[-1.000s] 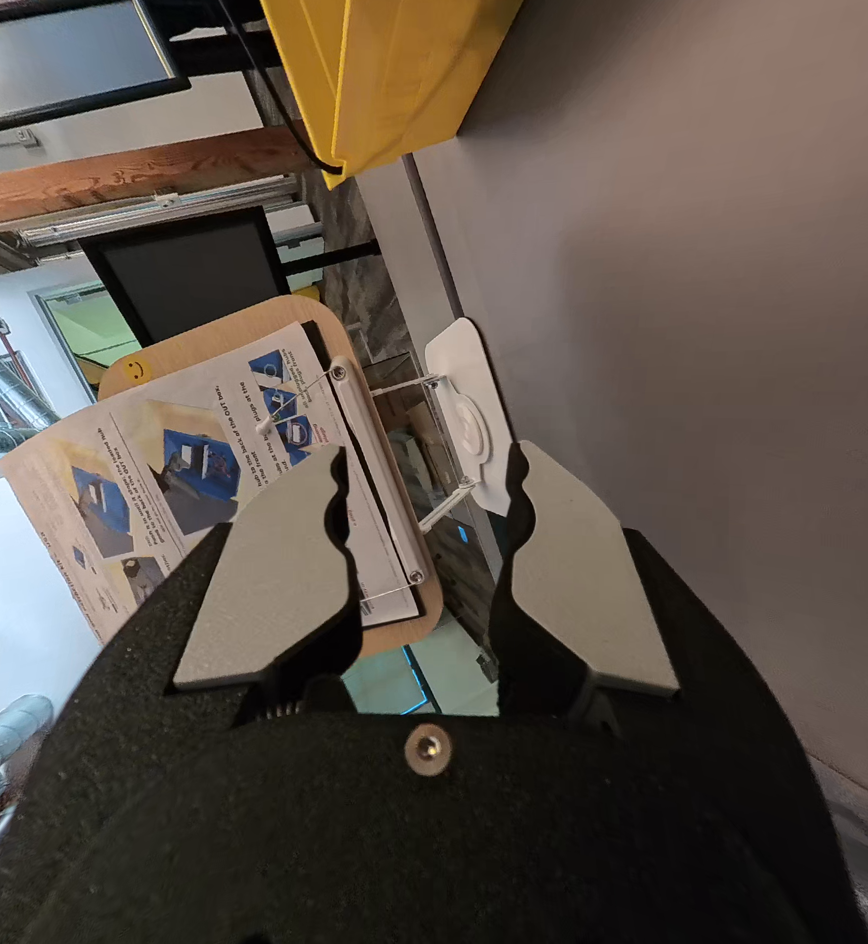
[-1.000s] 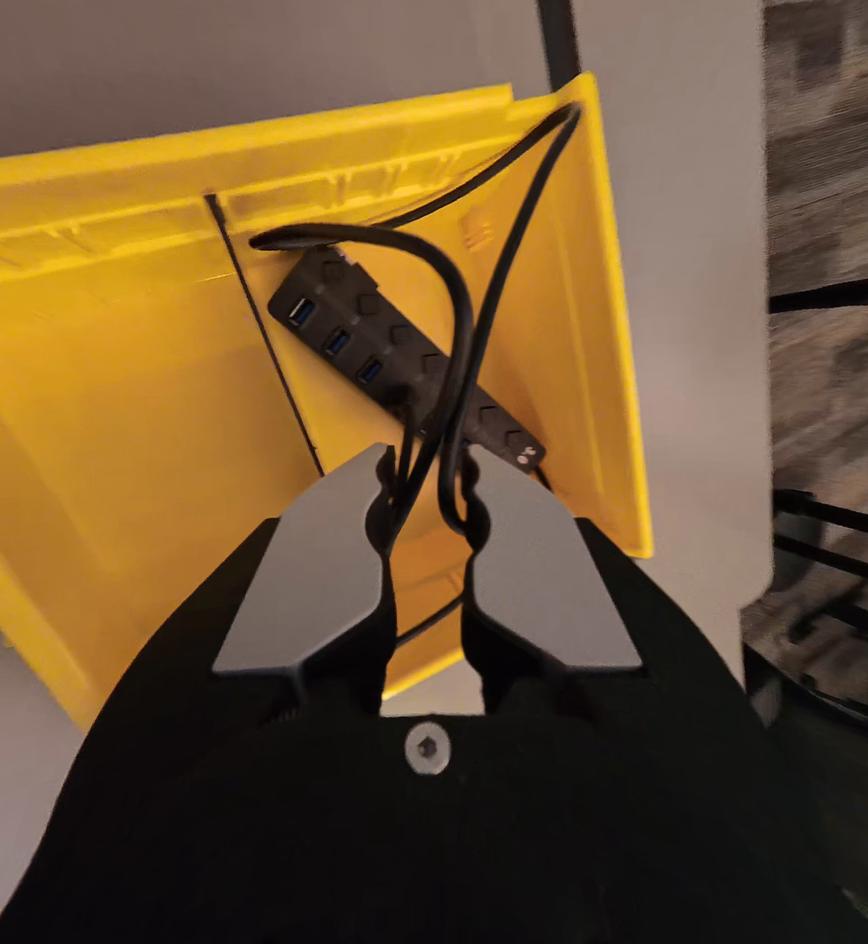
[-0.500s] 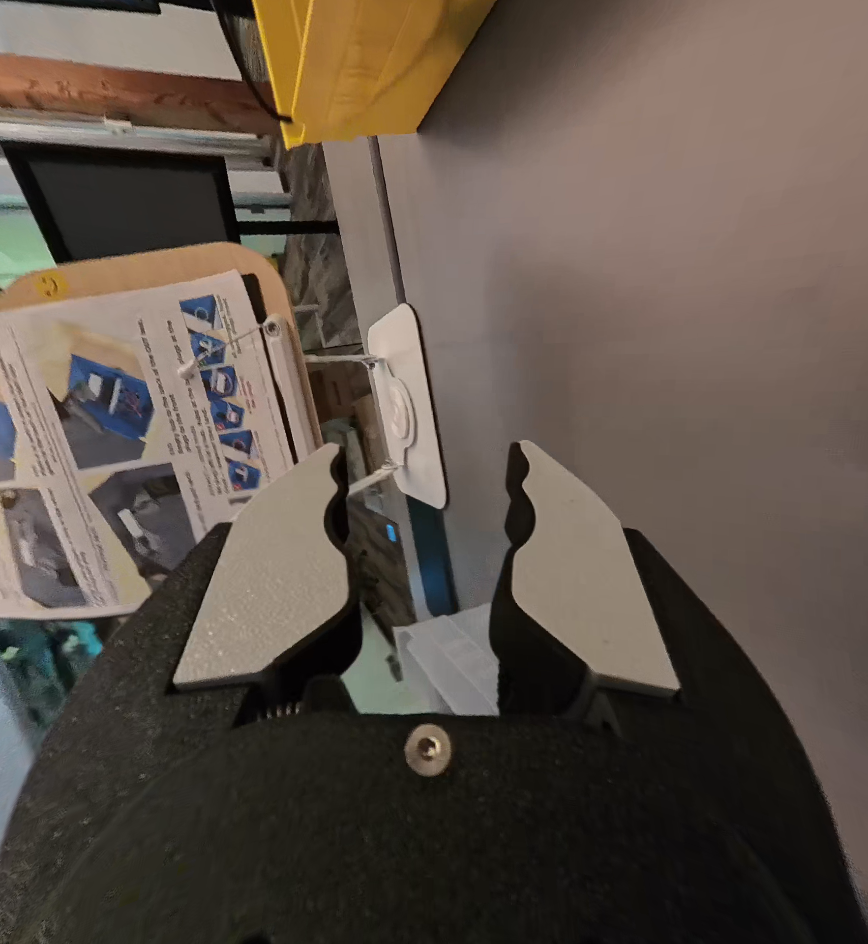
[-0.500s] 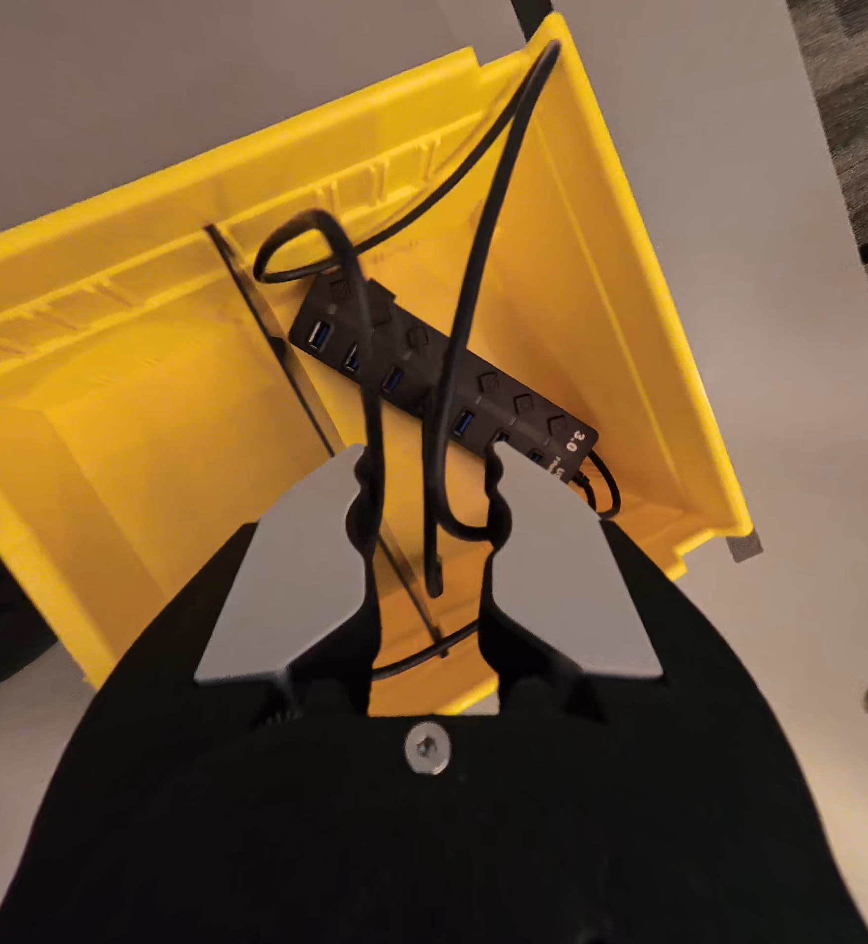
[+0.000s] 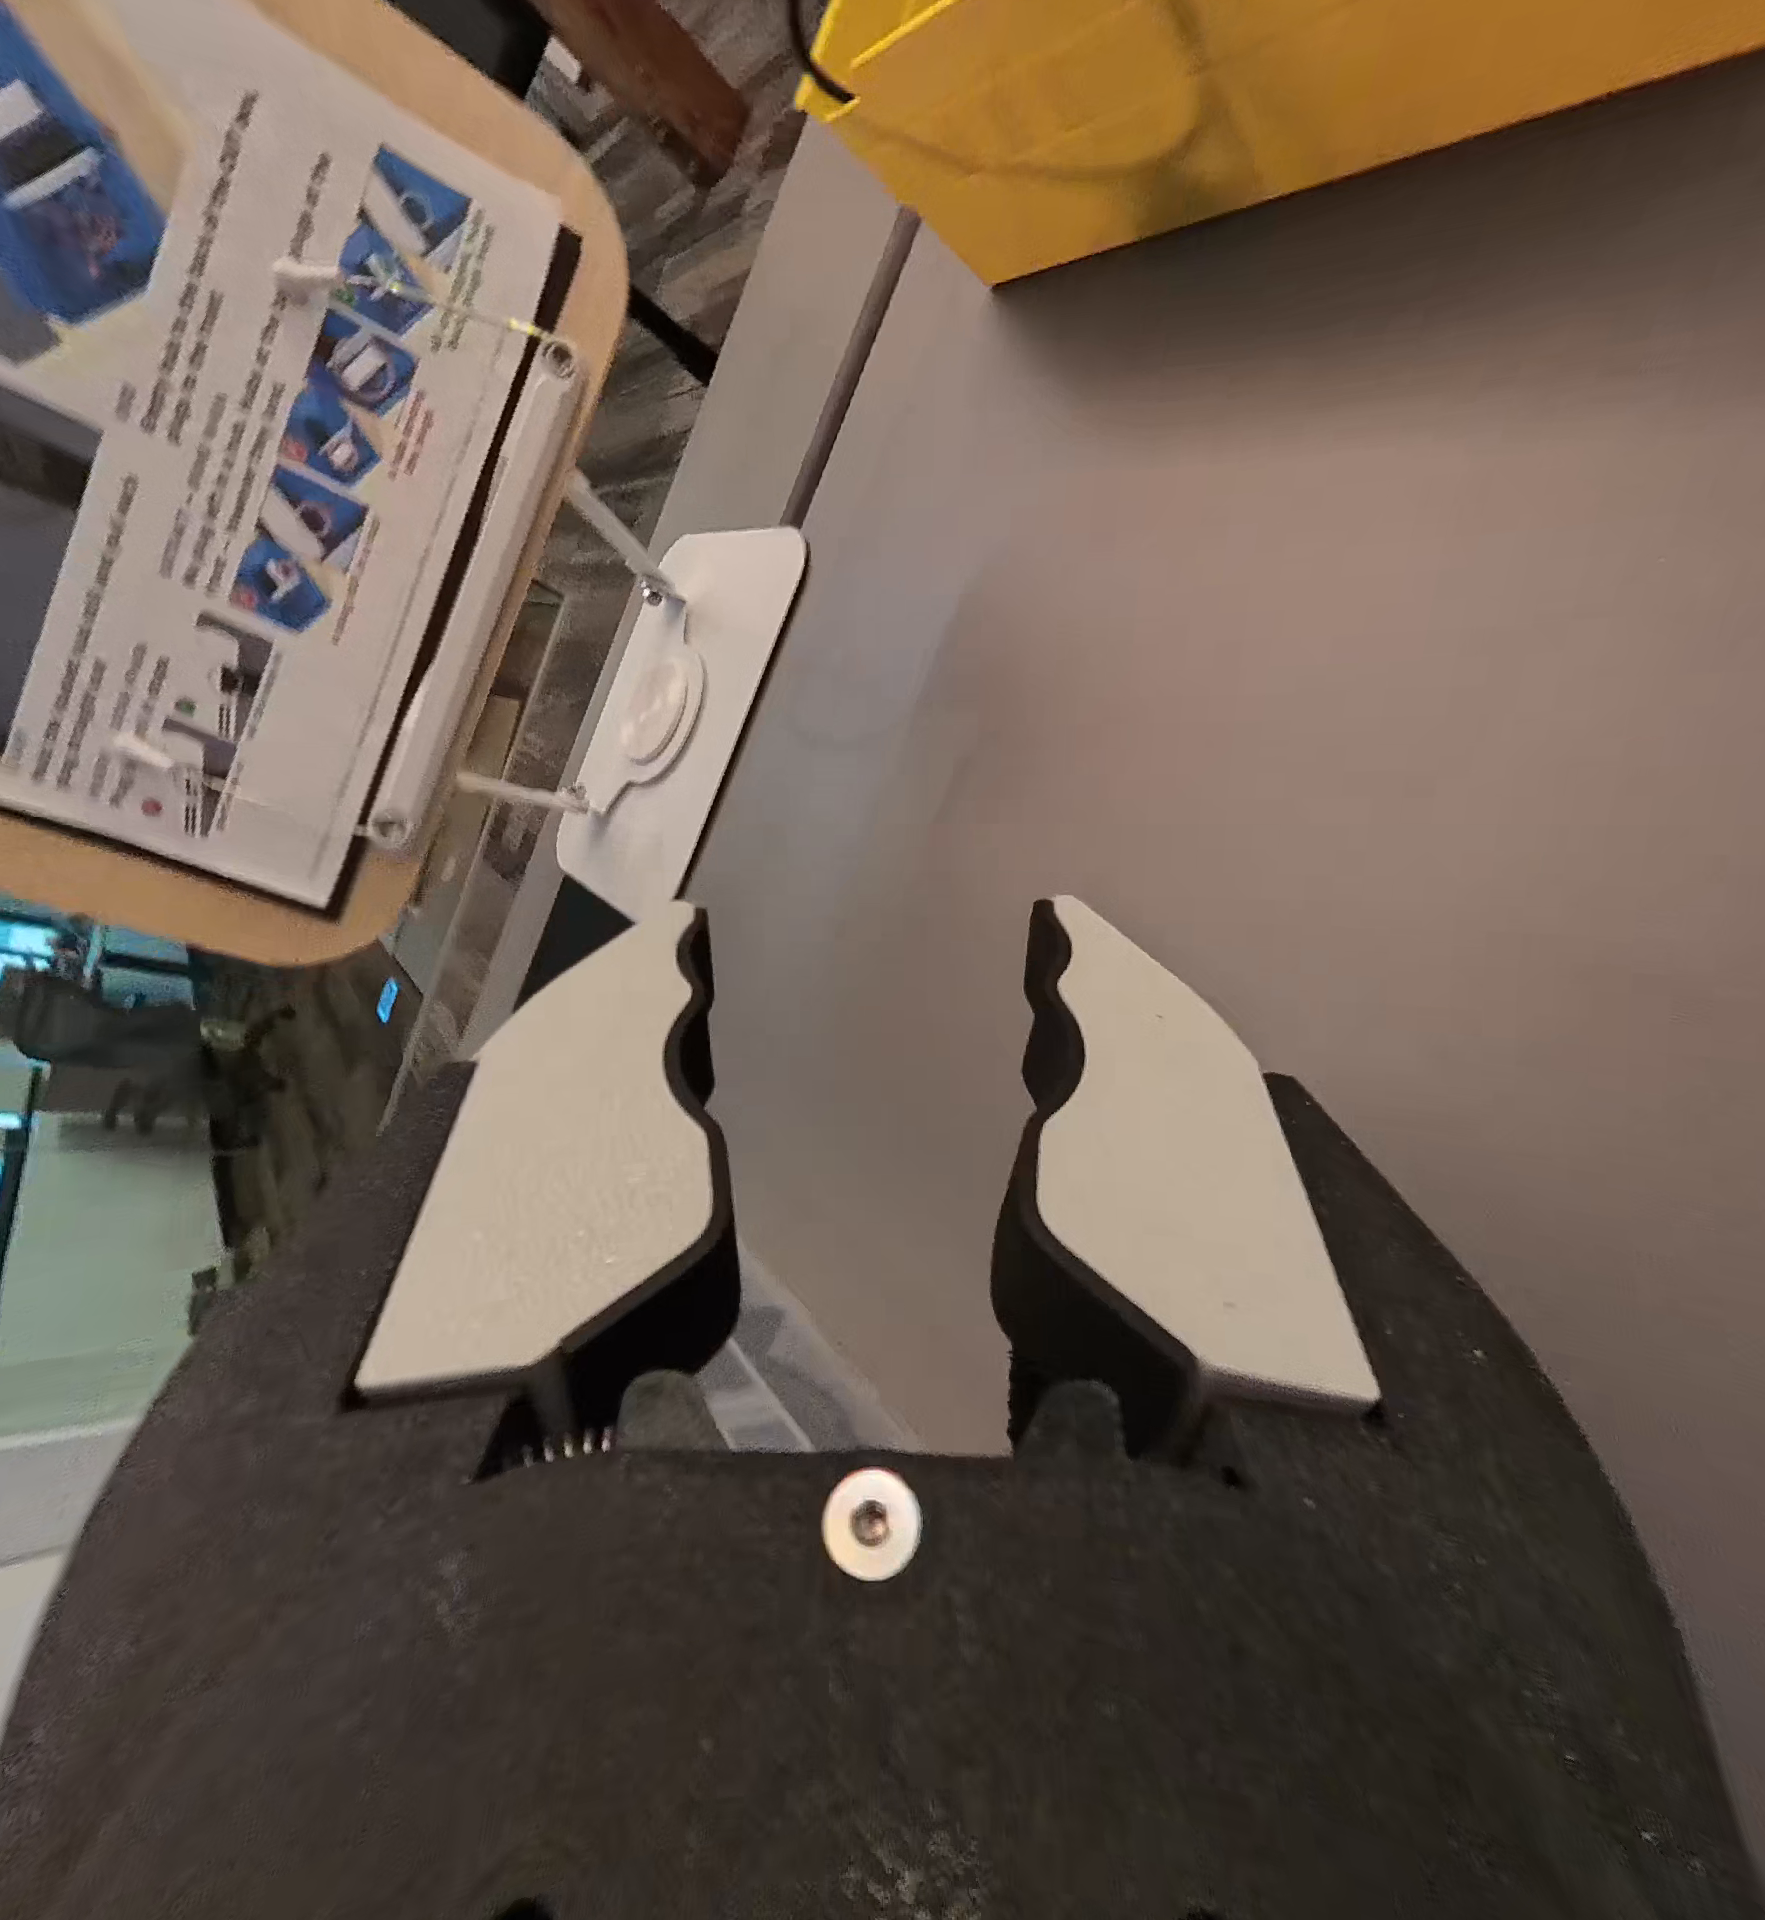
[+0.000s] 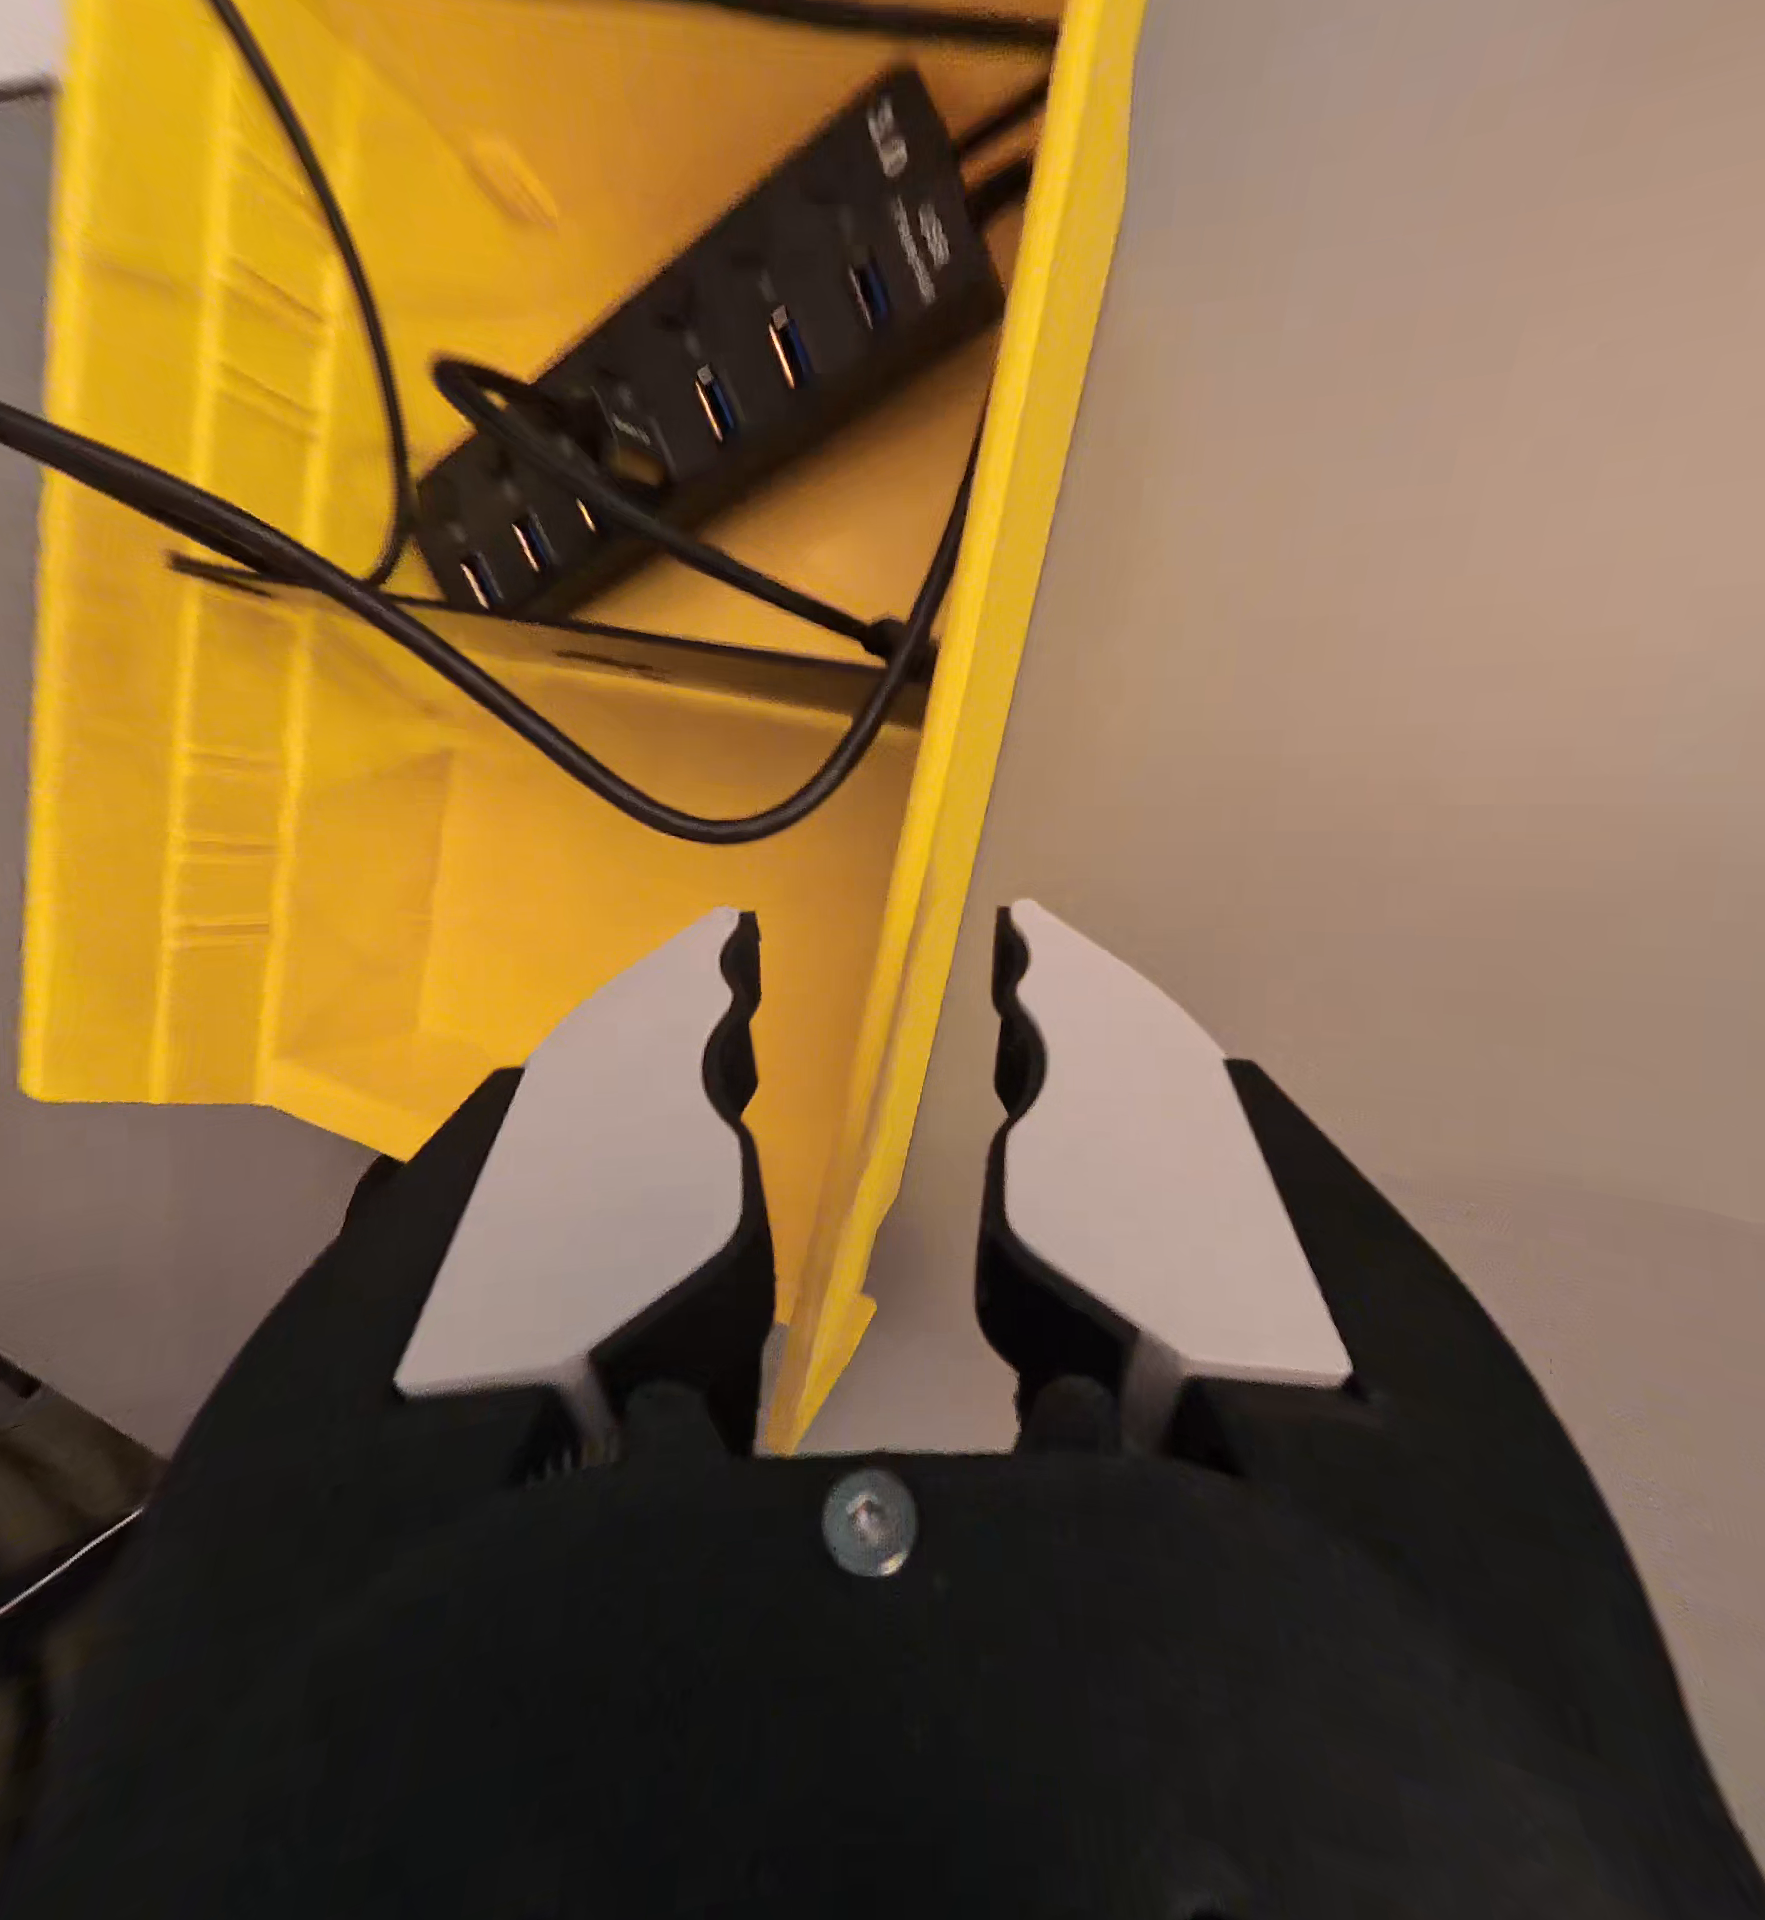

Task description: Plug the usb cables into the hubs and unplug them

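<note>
We see a grey bench (image 6: 1429,623) filling the right of the right wrist view, with a yellow bin (image 6: 265,831) on it at upper left. In the left wrist view, a white stand base (image 5: 691,717) sits at centre left on the bench.

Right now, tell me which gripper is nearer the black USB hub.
Right. The right gripper hangs open at the yellow bin's rim, the hub inside. The left gripper faces grey tabletop beside the bin.
</note>
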Demonstrator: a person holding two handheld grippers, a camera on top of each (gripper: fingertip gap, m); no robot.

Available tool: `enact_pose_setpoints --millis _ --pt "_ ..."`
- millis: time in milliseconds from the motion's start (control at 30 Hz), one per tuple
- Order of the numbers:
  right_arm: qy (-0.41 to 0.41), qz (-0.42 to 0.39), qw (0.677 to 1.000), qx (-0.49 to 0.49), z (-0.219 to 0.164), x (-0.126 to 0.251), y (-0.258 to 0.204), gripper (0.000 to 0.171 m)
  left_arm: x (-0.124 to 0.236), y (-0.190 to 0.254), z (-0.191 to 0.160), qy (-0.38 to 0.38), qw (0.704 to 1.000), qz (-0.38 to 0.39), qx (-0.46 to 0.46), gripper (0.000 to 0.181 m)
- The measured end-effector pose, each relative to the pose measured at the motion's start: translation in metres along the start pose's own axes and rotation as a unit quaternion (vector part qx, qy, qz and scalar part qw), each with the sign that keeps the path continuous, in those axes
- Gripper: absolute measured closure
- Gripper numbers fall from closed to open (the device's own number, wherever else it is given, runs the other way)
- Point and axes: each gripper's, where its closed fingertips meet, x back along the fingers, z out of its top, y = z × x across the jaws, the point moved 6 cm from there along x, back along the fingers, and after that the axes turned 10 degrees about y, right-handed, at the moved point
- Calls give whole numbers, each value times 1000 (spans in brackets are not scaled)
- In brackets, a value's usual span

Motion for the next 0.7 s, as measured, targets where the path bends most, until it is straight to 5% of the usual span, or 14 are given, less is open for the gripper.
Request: enact_pose_setpoints --millis 133,267,533,700 --pt "-89 -50 995 -5 -20 -10 4 139 36 -21 -22 -32 997 30 66 126" --pt "-43 -21 997 -54 -11 1 1 145 89 -68 -56 -65 980 98 163 125" --pt "205 -49 978 -7 45 73 -33 145 183 -121 -115 -53 934 124 331 126" --pt "440 20 886 145 91 112 -98 138 186 -102 -145 -107 937 92 319 130"
